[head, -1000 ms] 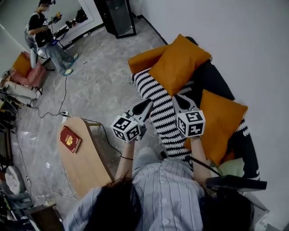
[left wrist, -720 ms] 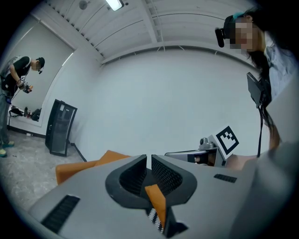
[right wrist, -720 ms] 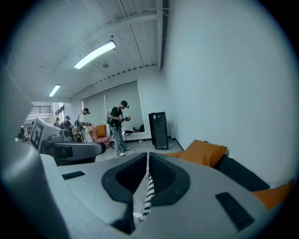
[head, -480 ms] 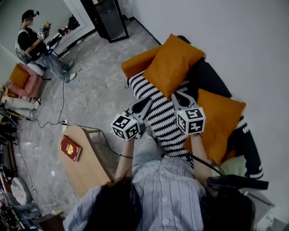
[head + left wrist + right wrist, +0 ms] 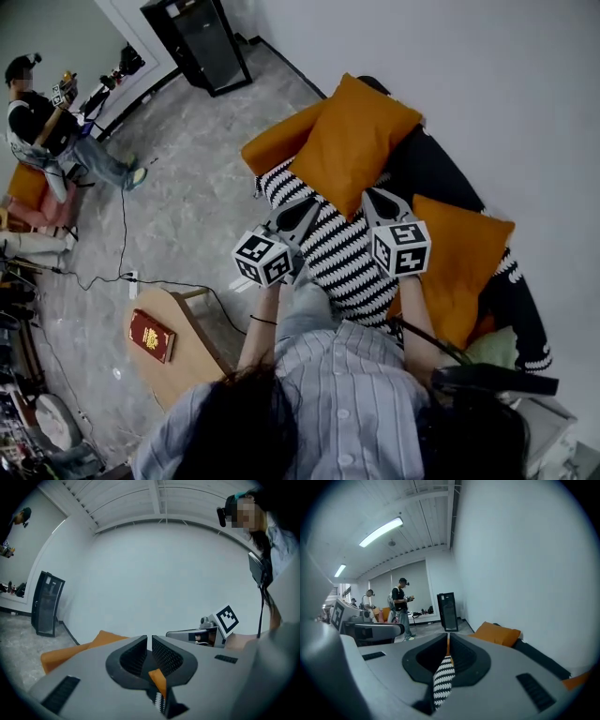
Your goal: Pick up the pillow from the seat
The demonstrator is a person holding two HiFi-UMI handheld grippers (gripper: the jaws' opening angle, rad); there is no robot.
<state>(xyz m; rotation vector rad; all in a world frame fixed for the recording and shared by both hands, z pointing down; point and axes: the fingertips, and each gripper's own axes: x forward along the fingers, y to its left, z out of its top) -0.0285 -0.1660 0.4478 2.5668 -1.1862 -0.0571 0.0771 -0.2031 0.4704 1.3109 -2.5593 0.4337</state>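
A big orange pillow point(image 5: 352, 141) leans on the sofa's back, over the black-and-white striped seat point(image 5: 328, 248). A second orange pillow point(image 5: 459, 262) lies to the right, and an orange bolster point(image 5: 272, 142) lies at the sofa's far end. My left gripper point(image 5: 309, 208) hovers above the striped seat, shut and empty, its tip just short of the big pillow. My right gripper point(image 5: 373, 195) is beside it, also shut and empty, close to the big pillow's lower edge. Past the shut jaws, the left gripper view point(image 5: 149, 641) shows orange fabric point(image 5: 70, 651). The right gripper view point(image 5: 448, 641) shows the pillow point(image 5: 497, 632).
A wooden table point(image 5: 192, 352) with a red book point(image 5: 151, 335) stands at the lower left. A black cabinet point(image 5: 197, 42) stands by the far wall. Another person point(image 5: 47, 122) stands at the far left, and cables point(image 5: 122, 244) trail across the floor. A white wall runs behind the sofa.
The head view has swung, so the sofa and floor slid across the picture. Both grippers stay shut over the striped seat, a little nearer the big orange pillow.
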